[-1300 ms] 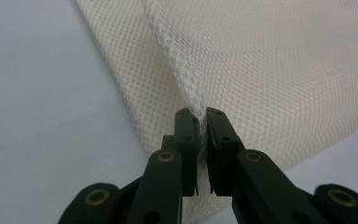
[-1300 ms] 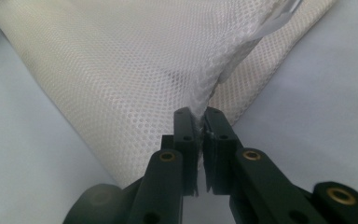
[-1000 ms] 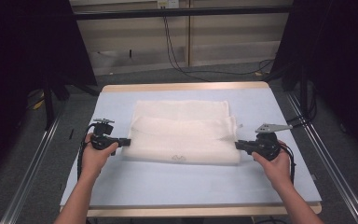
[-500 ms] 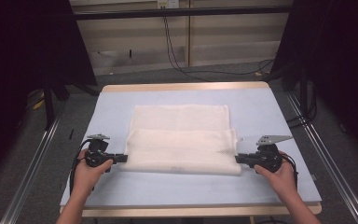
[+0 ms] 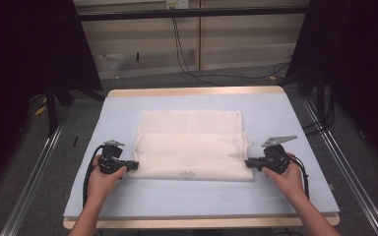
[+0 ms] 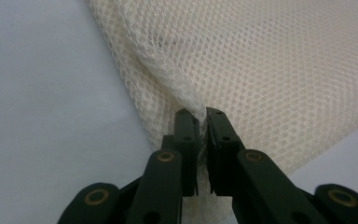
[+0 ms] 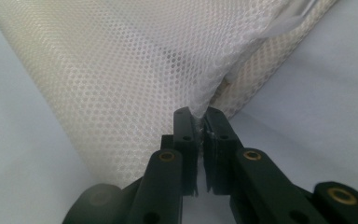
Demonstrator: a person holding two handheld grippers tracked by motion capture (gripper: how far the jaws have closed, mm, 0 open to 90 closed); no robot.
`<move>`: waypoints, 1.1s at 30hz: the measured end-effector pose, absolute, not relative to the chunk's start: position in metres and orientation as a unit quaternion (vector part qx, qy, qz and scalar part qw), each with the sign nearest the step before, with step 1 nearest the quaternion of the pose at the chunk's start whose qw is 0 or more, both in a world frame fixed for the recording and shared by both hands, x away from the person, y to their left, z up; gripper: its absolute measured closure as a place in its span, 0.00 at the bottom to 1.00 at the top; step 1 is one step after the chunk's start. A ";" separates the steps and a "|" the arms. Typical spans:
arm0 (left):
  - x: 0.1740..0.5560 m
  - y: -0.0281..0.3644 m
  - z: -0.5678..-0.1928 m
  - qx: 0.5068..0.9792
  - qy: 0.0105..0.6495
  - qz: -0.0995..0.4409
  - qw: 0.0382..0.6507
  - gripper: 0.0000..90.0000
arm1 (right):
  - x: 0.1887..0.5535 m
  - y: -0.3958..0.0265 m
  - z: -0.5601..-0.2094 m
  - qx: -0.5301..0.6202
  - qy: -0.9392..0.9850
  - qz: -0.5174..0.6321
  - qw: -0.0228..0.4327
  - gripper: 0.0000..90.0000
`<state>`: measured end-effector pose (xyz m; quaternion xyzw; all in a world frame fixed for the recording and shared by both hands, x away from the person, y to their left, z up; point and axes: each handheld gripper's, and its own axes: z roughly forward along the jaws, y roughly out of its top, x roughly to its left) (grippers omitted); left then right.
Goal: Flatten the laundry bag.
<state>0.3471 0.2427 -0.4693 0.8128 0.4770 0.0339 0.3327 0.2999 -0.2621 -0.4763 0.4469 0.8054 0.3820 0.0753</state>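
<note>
Cloth [image 5: 189, 142]: one piece, cream-white, open mesh weave, folded over itself into a broad rectangle. It lies flat near the middle of the table [image 5: 128, 105], long side across. The far layer shows as a paler band behind the near, doubled part. A small faint mark sits on the near edge, about midway along. In the left gripper view the mesh [image 6: 270, 70] rises in a soft ridge toward the jaws; in the right gripper view the cloth [image 7: 121, 70] shows two layers, the upper one lifted a little off the lower.

Left gripper [image 5: 134, 165]: black, held in the person's left hand [image 5: 103, 177] at the near left corner of the cloth. Jaws clenched on that corner; a thin fold of mesh is pinched between the pads, seen in the left gripper view [image 6: 201, 126]. A black cable loops from its back toward the table's near edge.

Right gripper [image 5: 248, 163]: black, with a grey three-cornered plate on top, held in the person's right hand [image 5: 288, 177] at the near right corner of the cloth. Jaws clenched on the corner edge, mesh pinched between the pads, seen in the right gripper view [image 7: 200, 123].

Table: pale blue top with a wooden rim, set on a grey floor [image 5: 39, 177]. Both grippers sit low, just over the tabletop.

Background: pale wall panels [image 5: 226, 44] with dark cables hanging down; black drapes at either side.
</note>
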 end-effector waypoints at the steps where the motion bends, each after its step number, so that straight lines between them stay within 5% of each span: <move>1: 0.349 0.241 -0.470 0.813 0.478 0.038 0.331 0.93 | 0.304 -0.262 -0.477 0.444 0.805 0.383 0.084 0.94; 14: 0.384 0.232 -0.465 0.808 0.492 0.050 0.320 0.92 | 0.343 -0.265 -0.478 0.471 0.788 0.385 0.092 0.92; 19: 0.376 0.244 -0.453 0.794 0.509 0.077 0.324 0.57 | 0.329 -0.270 -0.469 0.500 0.763 0.399 0.091 0.62; 23: 0.372 0.249 -0.459 0.793 0.524 0.055 0.306 0.42 | 0.323 -0.267 -0.467 0.508 0.766 0.386 0.078 0.47; 27: 0.370 0.250 -0.466 0.788 0.524 0.028 0.323 0.47 | 0.322 -0.259 -0.479 0.514 0.767 0.381 0.047 0.55; 31: 0.374 0.237 -0.466 0.798 0.517 0.032 0.307 0.72 | 0.325 -0.256 -0.481 0.510 0.770 0.381 0.055 0.86; 33: 0.378 0.231 -0.465 0.799 0.515 0.043 0.307 0.84 | 0.329 -0.254 -0.479 0.506 0.772 0.381 0.051 0.93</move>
